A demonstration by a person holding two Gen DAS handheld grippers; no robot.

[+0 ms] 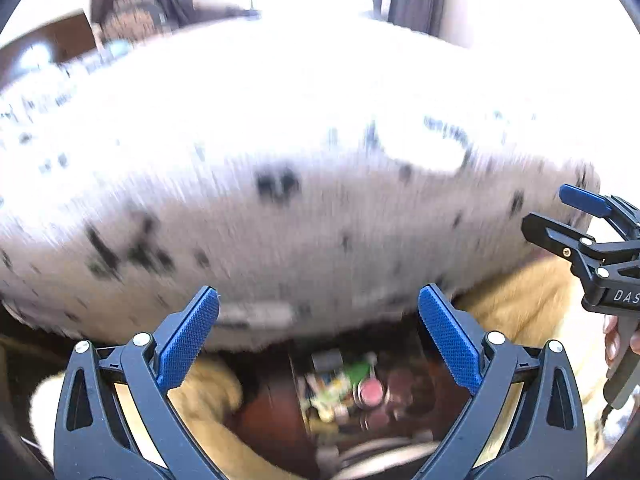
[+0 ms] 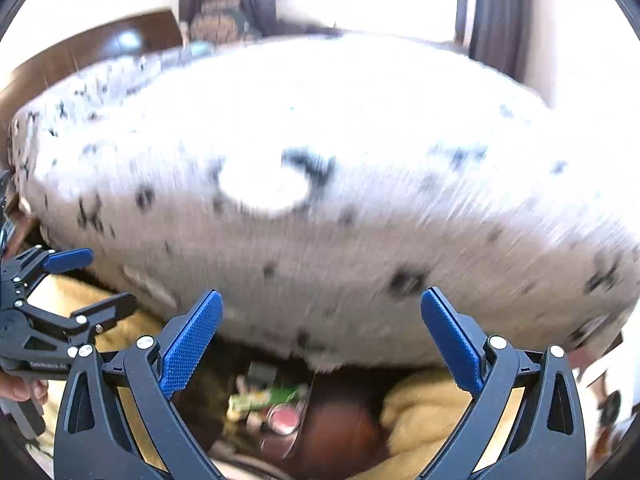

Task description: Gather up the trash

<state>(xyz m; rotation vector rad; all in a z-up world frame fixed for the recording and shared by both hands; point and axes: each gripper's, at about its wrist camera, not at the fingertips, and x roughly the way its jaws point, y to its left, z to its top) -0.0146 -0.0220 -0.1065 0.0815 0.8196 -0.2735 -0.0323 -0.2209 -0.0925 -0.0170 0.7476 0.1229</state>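
Note:
A white crumpled piece of trash (image 1: 424, 152) lies on a bed with a white, black-speckled cover (image 1: 240, 120); it also shows in the right wrist view (image 2: 264, 186). Both views are motion-blurred. My left gripper (image 1: 318, 308) is open and empty, above the bed's near edge, short of the trash. My right gripper (image 2: 322, 312) is open and empty, also near the bed edge. Each gripper shows in the other's view: the right one (image 1: 560, 208) at the far right, the left one (image 2: 96, 280) at the far left.
Below the bed edge sits a dark brown container (image 1: 280, 420) holding colourful wrappers and a pink-lidded item (image 1: 372, 394); it also shows in the right wrist view (image 2: 340, 428). A yellow blanket (image 2: 424, 412) lies beside it. A brown headboard (image 2: 100, 44) and curtains (image 2: 496, 12) stand behind.

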